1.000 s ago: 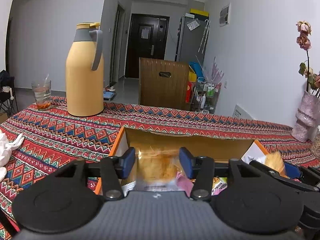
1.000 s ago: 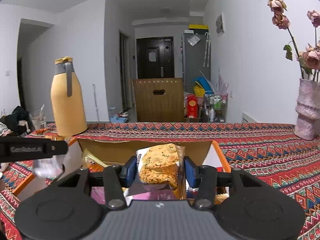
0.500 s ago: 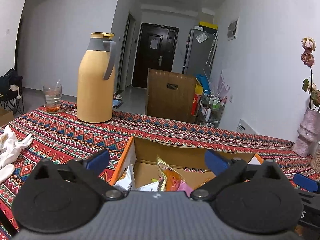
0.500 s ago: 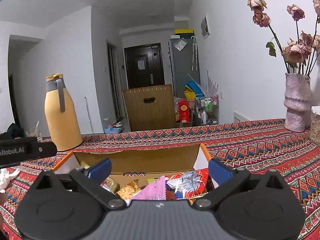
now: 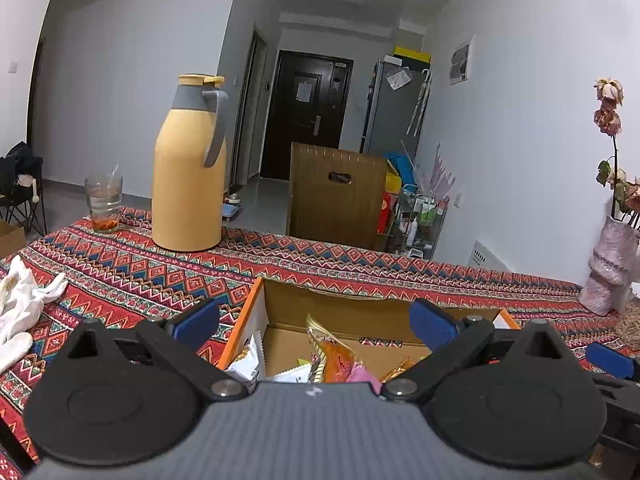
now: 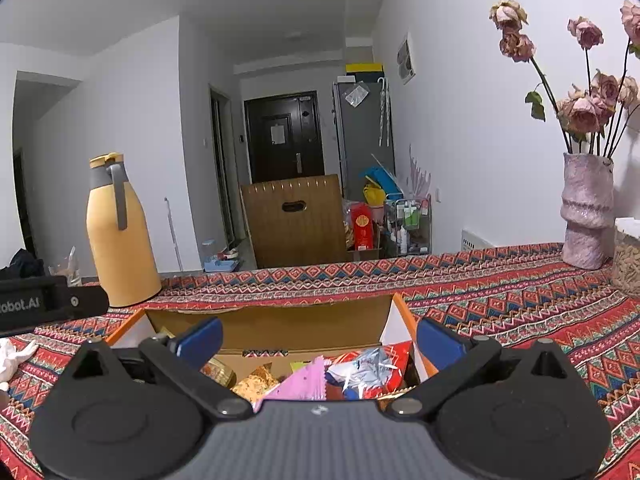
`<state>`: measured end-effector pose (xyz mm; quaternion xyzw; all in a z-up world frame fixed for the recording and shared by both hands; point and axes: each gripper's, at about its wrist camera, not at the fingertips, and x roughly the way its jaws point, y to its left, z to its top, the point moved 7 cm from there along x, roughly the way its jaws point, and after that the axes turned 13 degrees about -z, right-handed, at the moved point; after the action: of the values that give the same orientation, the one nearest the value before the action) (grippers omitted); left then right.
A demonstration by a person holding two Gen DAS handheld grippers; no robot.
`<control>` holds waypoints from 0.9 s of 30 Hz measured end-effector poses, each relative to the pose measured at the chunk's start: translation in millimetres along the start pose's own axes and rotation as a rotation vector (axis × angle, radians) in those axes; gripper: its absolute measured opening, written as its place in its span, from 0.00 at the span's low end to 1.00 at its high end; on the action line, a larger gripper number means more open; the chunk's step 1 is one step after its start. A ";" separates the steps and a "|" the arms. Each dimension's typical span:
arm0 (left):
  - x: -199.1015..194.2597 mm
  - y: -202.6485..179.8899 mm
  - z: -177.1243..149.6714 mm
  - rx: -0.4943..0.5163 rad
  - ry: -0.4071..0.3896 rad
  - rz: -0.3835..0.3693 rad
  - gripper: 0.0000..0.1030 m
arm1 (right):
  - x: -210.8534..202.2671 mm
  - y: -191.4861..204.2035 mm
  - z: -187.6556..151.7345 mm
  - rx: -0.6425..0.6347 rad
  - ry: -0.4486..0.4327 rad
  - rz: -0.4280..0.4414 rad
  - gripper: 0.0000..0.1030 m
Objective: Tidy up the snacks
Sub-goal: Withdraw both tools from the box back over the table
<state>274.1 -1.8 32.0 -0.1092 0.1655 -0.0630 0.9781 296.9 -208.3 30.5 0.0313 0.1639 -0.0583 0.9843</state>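
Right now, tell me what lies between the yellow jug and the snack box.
Only bare patterned tablecloth between jug and box, in the left wrist view.

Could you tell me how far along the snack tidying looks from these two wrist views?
Done: several snack packets already lie in the open cardboard box on the patterned tablecloth. In hand: nothing; the left gripper and right gripper both hover over the box with jaws wide apart and empty. Left: I see no loose snacks on the cloth in either view, so little may remain.
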 end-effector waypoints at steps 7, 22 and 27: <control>-13.8 -5.7 10.3 0.001 -0.012 -0.007 1.00 | -20.9 -4.8 12.7 0.005 -0.036 0.007 1.00; -54.8 -16.6 -16.6 0.042 0.053 -0.013 1.00 | -70.3 -33.9 -14.0 -0.037 -0.002 -0.014 1.00; -66.9 -16.6 -33.7 0.047 0.092 -0.015 1.00 | -84.4 -47.0 -33.4 -0.043 0.033 -0.021 1.00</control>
<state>198.6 -13.7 25.6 -0.0845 0.2082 -0.0794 0.9712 201.1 -243.4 24.5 0.0097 0.1817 -0.0645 0.9812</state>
